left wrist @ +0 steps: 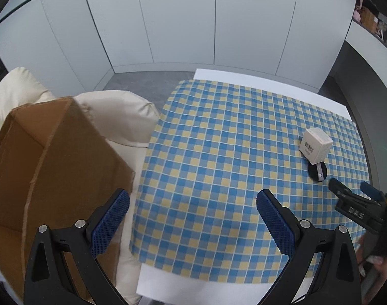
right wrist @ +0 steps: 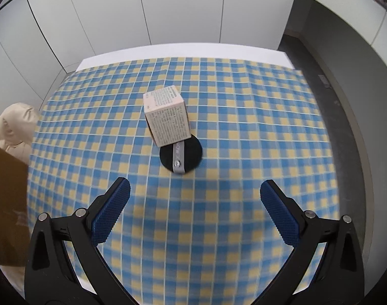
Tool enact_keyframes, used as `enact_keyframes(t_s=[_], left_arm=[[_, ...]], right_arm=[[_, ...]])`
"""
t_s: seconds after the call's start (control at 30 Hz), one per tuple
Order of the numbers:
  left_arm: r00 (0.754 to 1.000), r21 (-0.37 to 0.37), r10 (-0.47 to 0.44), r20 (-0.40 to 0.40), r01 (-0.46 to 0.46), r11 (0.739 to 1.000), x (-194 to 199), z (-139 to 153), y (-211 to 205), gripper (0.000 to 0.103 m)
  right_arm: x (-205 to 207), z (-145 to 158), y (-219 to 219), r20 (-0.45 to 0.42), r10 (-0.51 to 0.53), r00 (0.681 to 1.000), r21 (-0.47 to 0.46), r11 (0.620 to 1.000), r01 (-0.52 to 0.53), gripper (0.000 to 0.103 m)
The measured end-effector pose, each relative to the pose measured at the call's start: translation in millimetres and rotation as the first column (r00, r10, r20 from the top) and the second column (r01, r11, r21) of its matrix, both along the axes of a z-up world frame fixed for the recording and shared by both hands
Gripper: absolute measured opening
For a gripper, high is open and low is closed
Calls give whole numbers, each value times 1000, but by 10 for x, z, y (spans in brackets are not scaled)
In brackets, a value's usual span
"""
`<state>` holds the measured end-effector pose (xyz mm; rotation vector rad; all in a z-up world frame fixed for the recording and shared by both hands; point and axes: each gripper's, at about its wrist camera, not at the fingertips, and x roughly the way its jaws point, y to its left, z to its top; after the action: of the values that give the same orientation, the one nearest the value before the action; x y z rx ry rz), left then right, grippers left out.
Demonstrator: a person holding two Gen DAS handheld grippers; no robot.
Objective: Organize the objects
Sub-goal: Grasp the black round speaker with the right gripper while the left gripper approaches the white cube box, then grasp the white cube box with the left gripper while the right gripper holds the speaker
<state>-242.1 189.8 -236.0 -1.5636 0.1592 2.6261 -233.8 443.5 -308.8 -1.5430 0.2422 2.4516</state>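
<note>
A small white printed box (right wrist: 166,118) stands on the blue-and-yellow checked cloth (right wrist: 244,127), touching a flat black disc with a grey strap (right wrist: 180,156) just in front of it. My right gripper (right wrist: 194,190) is open and empty, a short way in front of the disc. In the left wrist view the box (left wrist: 316,145) and disc (left wrist: 317,172) lie at the far right, with my right gripper (left wrist: 351,186) beside them. My left gripper (left wrist: 193,200) is open and empty over the cloth's left edge, next to an open cardboard box (left wrist: 53,165).
The cardboard box rests on cream cushions (left wrist: 117,111) left of the white table (left wrist: 201,287). White cabinet panels (left wrist: 180,25) stand behind the table. A grey floor strip (right wrist: 333,101) runs along the table's right side.
</note>
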Motion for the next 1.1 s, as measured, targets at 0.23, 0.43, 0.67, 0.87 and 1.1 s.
enact_keyframes(t_s=[0.23, 0.43, 0.67, 0.87, 1.1], left_arm=[[998, -10, -47, 44, 47, 999, -233, -306, 251, 100], [993, -20, -107, 50, 108, 994, -327, -442, 518, 100], [989, 0, -133, 71, 133, 991, -307, -495, 768, 100], [984, 30, -158, 81, 156, 987, -261, -519, 1016, 100], [970, 32, -228, 84, 226, 974, -221, -571, 1436, 100]], right_arm=[[-265, -387, -63, -28, 9, 1000, -25, 1000, -10, 103], [-313, -608, -138, -7, 26, 1000, 8, 1000, -26, 84], [-174, -569, -149, -60, 79, 995, 40, 996, -76, 47], [119, -432, -17, -93, 126, 988, 56, 991, -121, 46], [266, -334, 486, -112, 65, 992, 27, 998, -62, 46]])
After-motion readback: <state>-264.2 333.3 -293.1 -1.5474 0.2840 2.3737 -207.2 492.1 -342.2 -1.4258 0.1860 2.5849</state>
